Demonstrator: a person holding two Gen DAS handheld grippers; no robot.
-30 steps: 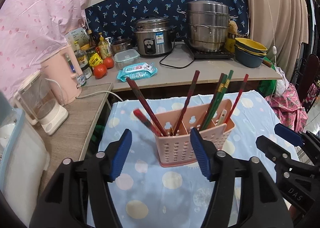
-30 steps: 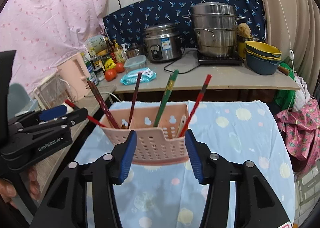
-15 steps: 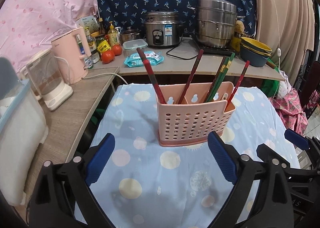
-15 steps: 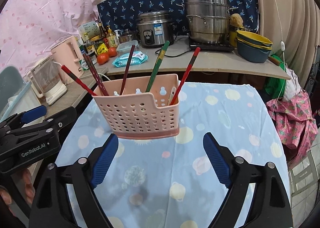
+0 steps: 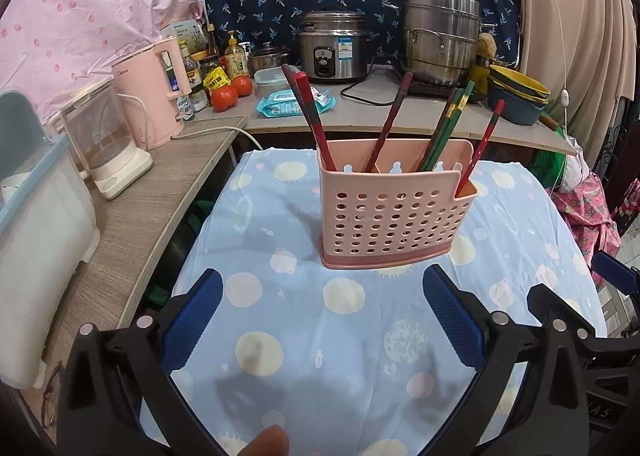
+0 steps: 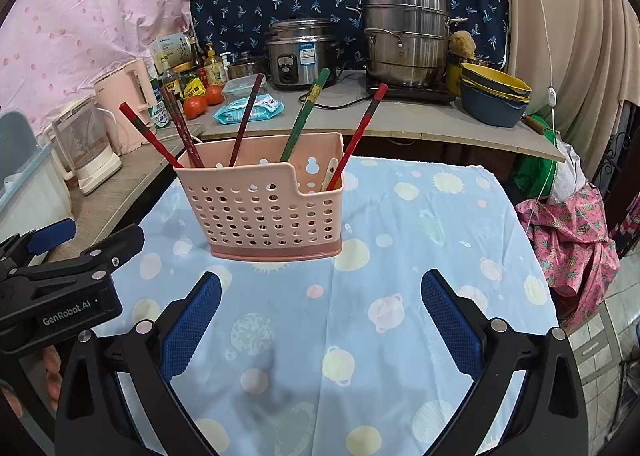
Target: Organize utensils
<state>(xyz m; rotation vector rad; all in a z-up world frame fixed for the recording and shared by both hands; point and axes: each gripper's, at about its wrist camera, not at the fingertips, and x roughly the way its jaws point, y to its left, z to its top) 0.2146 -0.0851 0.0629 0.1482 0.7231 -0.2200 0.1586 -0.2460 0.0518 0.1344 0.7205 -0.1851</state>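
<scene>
Above planet-print tablecloth, left claw and right claw both spread wide, empty.

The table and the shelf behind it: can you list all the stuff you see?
Perforated plastic utensil holder: one, pink, standing on the spotted blue tablecloth.
Chopsticks: several, red, dark and green, upright in the holder.
Steel rice cooker: one, silver, back counter.
Stacked steamer pot: one, silver, back counter.
Tomatoes: two, red, back counter.
Electric kettle: one, pink, side counter.
Left gripper: black, blue pads, open.
Right gripper: same, open.
</scene>
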